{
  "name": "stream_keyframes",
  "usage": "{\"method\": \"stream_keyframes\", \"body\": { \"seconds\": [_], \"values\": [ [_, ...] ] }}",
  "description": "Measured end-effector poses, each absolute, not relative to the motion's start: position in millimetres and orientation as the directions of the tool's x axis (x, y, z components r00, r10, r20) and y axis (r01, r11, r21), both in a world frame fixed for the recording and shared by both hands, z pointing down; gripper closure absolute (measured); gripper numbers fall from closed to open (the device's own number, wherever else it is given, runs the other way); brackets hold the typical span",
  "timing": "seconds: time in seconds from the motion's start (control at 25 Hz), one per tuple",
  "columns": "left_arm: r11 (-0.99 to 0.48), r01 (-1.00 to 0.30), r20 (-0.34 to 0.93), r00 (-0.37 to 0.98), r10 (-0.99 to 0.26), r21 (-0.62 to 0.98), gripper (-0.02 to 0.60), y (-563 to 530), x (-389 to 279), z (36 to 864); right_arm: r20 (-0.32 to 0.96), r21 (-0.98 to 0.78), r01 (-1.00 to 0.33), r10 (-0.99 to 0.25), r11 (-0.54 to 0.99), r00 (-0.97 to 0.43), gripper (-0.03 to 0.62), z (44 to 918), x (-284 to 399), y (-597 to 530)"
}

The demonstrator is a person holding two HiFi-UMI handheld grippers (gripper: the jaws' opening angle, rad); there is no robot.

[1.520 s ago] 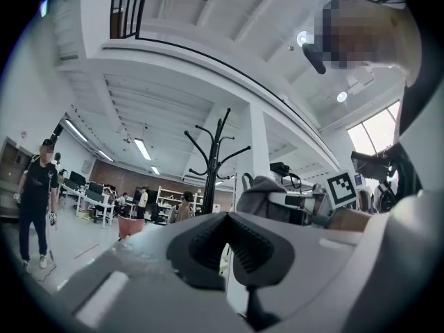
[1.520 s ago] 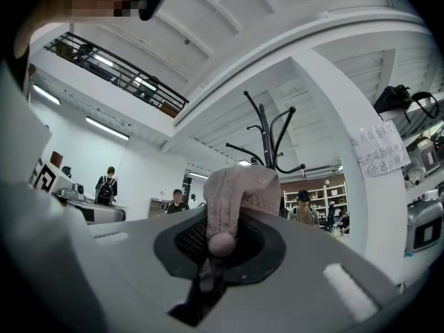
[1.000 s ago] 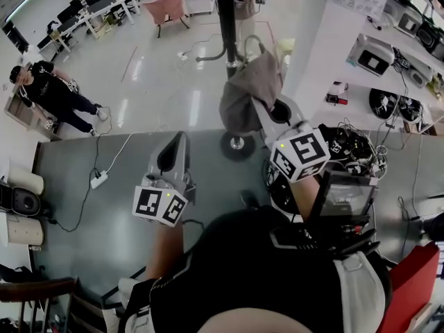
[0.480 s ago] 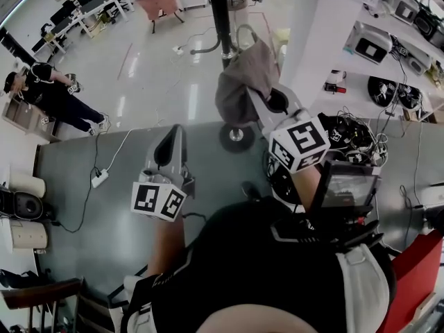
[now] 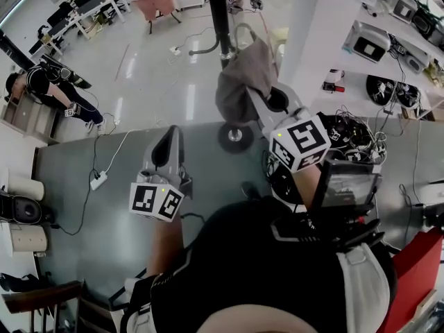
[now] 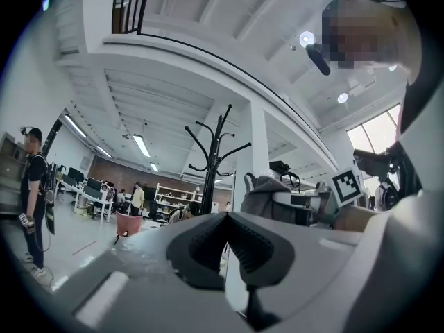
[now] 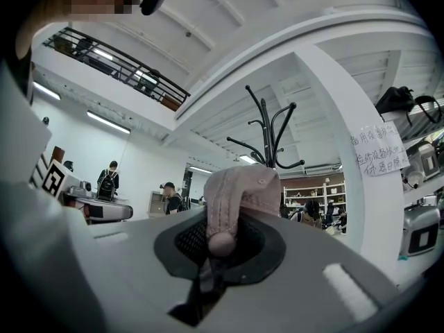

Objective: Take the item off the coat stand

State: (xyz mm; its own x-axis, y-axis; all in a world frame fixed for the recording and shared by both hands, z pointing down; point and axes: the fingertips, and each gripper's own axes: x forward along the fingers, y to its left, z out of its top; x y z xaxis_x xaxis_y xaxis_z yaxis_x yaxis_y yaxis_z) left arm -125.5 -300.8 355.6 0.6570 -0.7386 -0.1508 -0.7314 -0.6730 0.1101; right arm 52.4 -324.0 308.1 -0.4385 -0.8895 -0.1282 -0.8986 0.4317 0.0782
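Cap [image 5: 244, 82], a soft grey-brown one, is pinched at its lower edge by the right gripper [image 5: 262, 109], whose jaws are closed tight on a fold of the fabric. In the right gripper view the cap [image 7: 239, 193] stands up out of the right gripper [image 7: 218, 245], long axis running straight away from the jaws, with the rounded crown at the far end and a narrow rolled strip squeezed between the pads. From the head view it hangs in the air just right of the stand [image 5: 216, 12], its length slanting from the jaw tips up toward the pole; whether it touches a hook cannot be told. The left gripper [image 5: 173, 136] is held beside it, well apart, jaws together on nothing [image 6: 223, 217].
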Motion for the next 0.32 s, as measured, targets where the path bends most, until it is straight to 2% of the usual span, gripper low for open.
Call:
{"method": "stream_keyframes", "body": {
  "seconds": [0.32],
  "values": [
    [-0.685, -0.720, -0.154, 0.669, -0.727, 0.108, 0.572, -306.7, -121.6, 356.1, -0.131, 0.090, -0.897, -0.887, 0.434, -0.442, 0.568, 308.3, 51.3, -328.0]
  ]
}}
